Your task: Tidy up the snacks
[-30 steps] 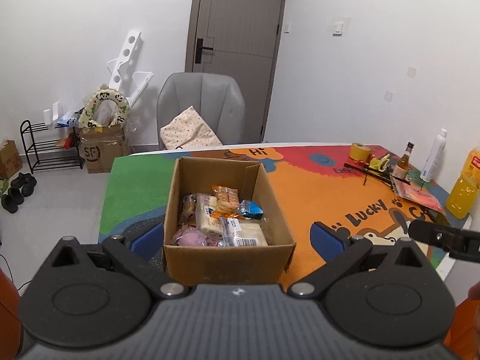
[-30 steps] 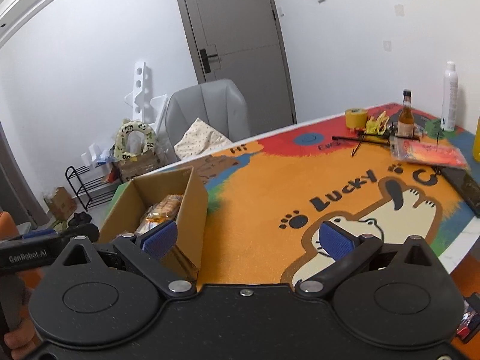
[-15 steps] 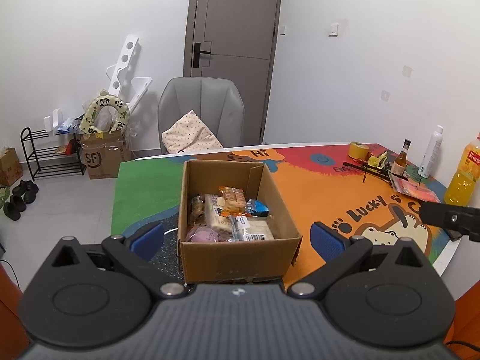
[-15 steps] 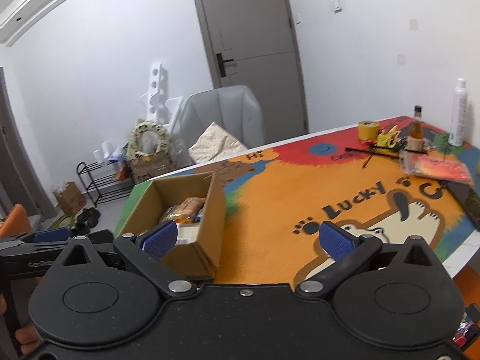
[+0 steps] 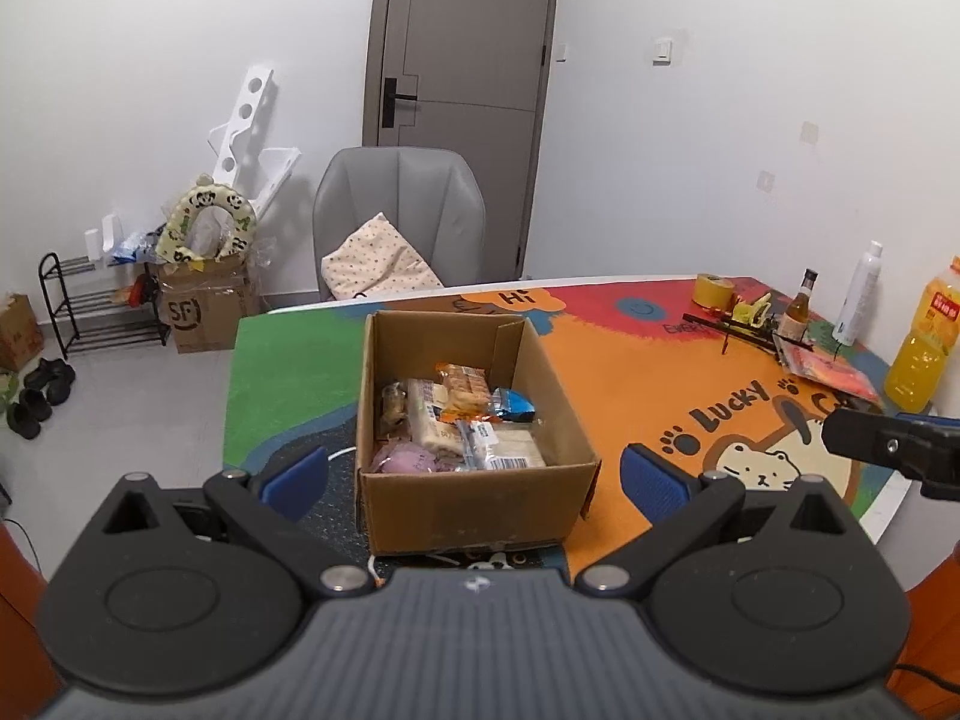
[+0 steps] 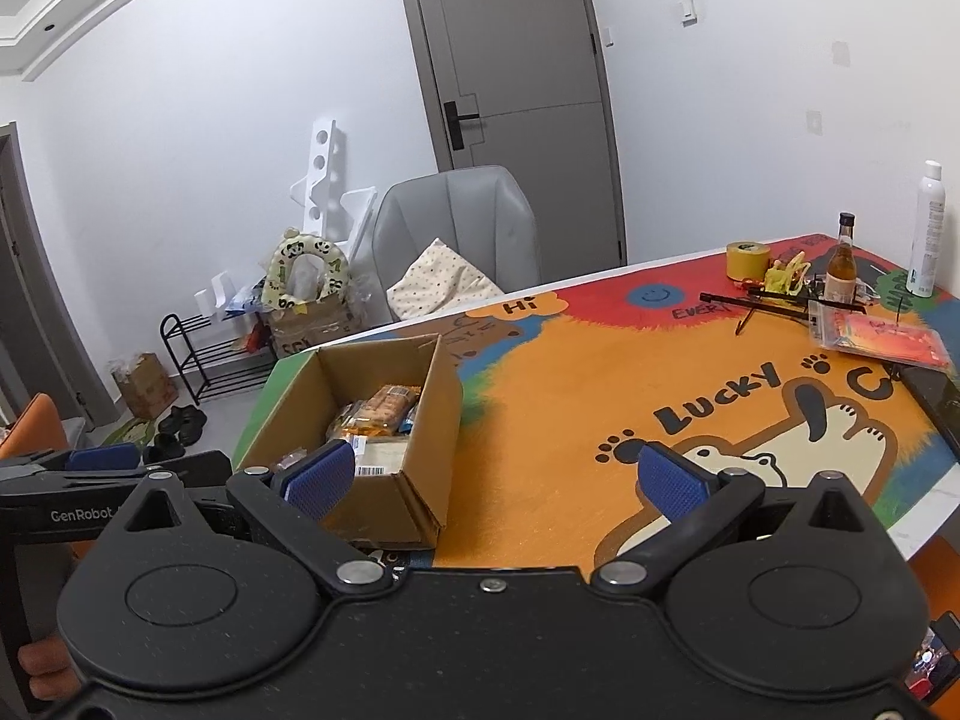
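An open cardboard box (image 5: 558, 414) stands on the colourful table mat near the table's near-left corner, and shows again as the cardboard box (image 6: 441, 414) in the right wrist view. Several wrapped snacks (image 5: 456, 420) lie inside it, among them an orange-brown biscuit pack, a blue packet and a purple one. My left gripper (image 5: 474, 477) hovers open in front of the box, well back from it, nothing between its blue pads. My right gripper (image 6: 492, 474) is open and empty too, to the right of the box above the mat's orange area.
At the table's far right stand a tape roll (image 6: 747, 259), a small brown bottle (image 6: 841, 267), a white spray can (image 6: 927, 228), a red packet (image 6: 882, 336) and a yellow juice bottle (image 5: 921, 348). A grey chair (image 5: 399, 210) sits behind the table. Boxes and a shoe rack line the left wall.
Both grippers have drawn back and risen from the table, so the box looks smaller and more of the room shows. Both stay open and empty.
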{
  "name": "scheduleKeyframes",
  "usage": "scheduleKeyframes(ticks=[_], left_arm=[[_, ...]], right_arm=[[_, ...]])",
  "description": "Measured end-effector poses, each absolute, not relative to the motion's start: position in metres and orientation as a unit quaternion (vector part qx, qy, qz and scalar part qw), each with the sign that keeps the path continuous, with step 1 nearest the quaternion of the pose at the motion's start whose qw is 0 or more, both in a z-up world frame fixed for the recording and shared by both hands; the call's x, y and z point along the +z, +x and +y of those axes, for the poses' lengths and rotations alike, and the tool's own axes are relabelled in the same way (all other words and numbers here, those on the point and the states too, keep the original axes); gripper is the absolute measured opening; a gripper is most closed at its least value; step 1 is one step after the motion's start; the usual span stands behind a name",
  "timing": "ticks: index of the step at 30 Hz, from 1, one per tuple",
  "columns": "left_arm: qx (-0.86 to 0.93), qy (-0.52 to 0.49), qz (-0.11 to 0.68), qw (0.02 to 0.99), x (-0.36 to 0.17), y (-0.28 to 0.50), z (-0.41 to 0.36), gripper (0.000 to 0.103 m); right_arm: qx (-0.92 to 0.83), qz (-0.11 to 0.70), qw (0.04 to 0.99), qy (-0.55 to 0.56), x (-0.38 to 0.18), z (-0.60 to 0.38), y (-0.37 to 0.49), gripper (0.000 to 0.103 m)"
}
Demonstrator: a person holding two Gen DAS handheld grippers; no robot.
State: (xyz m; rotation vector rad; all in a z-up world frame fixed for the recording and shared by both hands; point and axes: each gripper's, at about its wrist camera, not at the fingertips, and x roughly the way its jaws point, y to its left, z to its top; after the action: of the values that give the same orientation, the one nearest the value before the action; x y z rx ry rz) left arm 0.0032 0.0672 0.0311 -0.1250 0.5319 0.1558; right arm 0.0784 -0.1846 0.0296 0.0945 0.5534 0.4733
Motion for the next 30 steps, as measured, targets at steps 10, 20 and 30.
scheduleKeyframes(ticks=[10, 20, 30], left_arm=[[0.068, -0.058, 0.266, 0.96, 0.0308, 0.0026, 0.0618, 0.103], [0.071, -0.054, 0.265, 0.96, 0.0304, 0.0012, 0.0626, 0.103], [0.065, -0.055, 0.266, 0.96, 0.0315, -0.0005, 0.0646, 0.103]], right_arm=[[0.228, 0.267, 0.935, 0.046, 0.0345, -0.1859, 0.08, 0.103], [0.231, 0.267, 0.935, 0.044, 0.0353, -0.1869, 0.081, 0.103], [0.231, 0.267, 0.934, 0.043, 0.0346, -0.1847, 0.0779, 0.103]])
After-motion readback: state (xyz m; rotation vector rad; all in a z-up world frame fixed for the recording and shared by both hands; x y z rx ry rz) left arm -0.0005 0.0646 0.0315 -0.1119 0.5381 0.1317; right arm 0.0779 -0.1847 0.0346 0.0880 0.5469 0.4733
